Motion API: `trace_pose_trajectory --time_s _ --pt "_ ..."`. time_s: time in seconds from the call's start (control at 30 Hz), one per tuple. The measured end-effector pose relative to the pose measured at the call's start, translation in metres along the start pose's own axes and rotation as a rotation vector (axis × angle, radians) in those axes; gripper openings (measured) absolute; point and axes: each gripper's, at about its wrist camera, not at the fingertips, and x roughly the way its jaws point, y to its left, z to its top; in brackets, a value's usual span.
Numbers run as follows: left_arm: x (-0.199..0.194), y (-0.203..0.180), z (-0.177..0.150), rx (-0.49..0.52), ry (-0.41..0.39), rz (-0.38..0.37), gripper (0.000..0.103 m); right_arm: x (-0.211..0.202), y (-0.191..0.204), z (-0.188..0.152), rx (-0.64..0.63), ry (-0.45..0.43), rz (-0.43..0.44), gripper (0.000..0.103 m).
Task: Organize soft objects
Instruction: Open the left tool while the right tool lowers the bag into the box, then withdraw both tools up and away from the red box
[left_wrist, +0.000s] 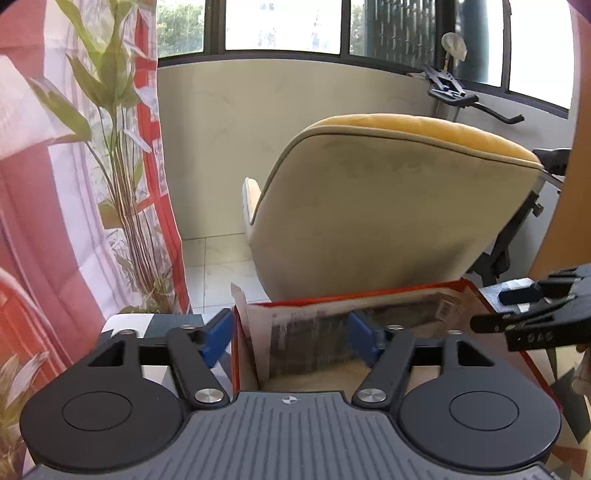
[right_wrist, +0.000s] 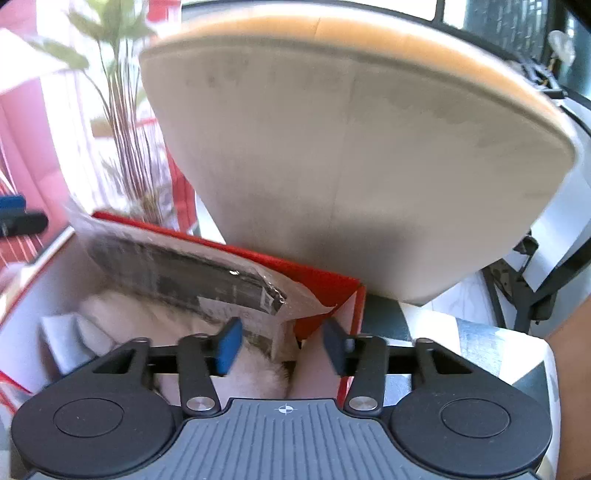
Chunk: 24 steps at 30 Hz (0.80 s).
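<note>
Right now both grippers hang over a red box (right_wrist: 325, 284) with white inner walls, and what counts for the next move is how the bag (right_wrist: 184, 266) lies. It is a clear plastic packet with something dark and flat folded inside, and it stands on edge against the box's far wall, its long axis running side to side across both tools. From the right gripper (right_wrist: 282, 345) it lies just ahead and a little to the left; from the left gripper (left_wrist: 288, 339) it is straight ahead, with the right blue pad (left_wrist: 364, 341) in front of the packet's face and the left pad (left_wrist: 218, 338) outside the box's left wall. I judge the left tool the nearer, though whether that pad touches the plastic I cannot tell. Both tools are spread wide with nothing between the fingers. Below the right tool, down in the box, sits a pale fluffy thing (right_wrist: 140, 314), plush by the look of it, beside a small grey block (right_wrist: 62, 339). The bag looks crinkly and slippery, likely to buckle if pinched at its top edge. Beyond the box rises a chair back (left_wrist: 388, 206), beige suede with a yellow cushion rim, and a plant (left_wrist: 122, 184) stands off to the left.
</note>
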Motion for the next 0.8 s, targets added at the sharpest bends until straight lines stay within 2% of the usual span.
trace_pose_trajectory --time_s 0.07,0.1,0.13,0.17,0.2,0.27,0.47,0.67,0.8 --pt "-0.015 -0.003 -0.005 -0.004 -0.016 0.000 0.096 -0.015 -0.002 -0.002 0.012 -0.026 0.003 0.064" --pt "-0.023 -0.005 -0.007 -0.005 -0.025 0.003 0.100 -0.023 -0.001 -0.005 0.013 -0.036 0.009 0.067" --pt "-0.030 -0.008 -0.009 -0.004 -0.037 0.005 0.103 -0.032 0.000 -0.008 0.012 -0.045 0.013 0.069" --pt "-0.038 -0.011 -0.011 0.001 -0.047 0.005 0.103 -0.041 0.001 -0.012 0.013 -0.058 0.011 0.076" --pt "-0.045 -0.013 -0.013 0.008 -0.051 0.004 0.103 -0.051 0.002 -0.016 0.014 -0.073 0.008 0.087" --pt "-0.060 -0.019 -0.017 0.021 -0.059 0.008 0.103 -0.072 0.004 -0.025 0.025 -0.114 0.012 0.102" --pt "-0.106 -0.031 -0.034 0.046 -0.096 0.015 0.103 -0.129 0.000 -0.052 0.075 -0.204 0.037 0.103" --pt "-0.151 -0.037 -0.059 0.021 -0.092 0.037 0.103 -0.175 0.001 -0.086 0.160 -0.278 0.033 0.103" --pt "-0.180 -0.038 -0.083 -0.010 -0.118 0.047 0.103 -0.198 0.002 -0.117 0.255 -0.305 0.060 0.103"
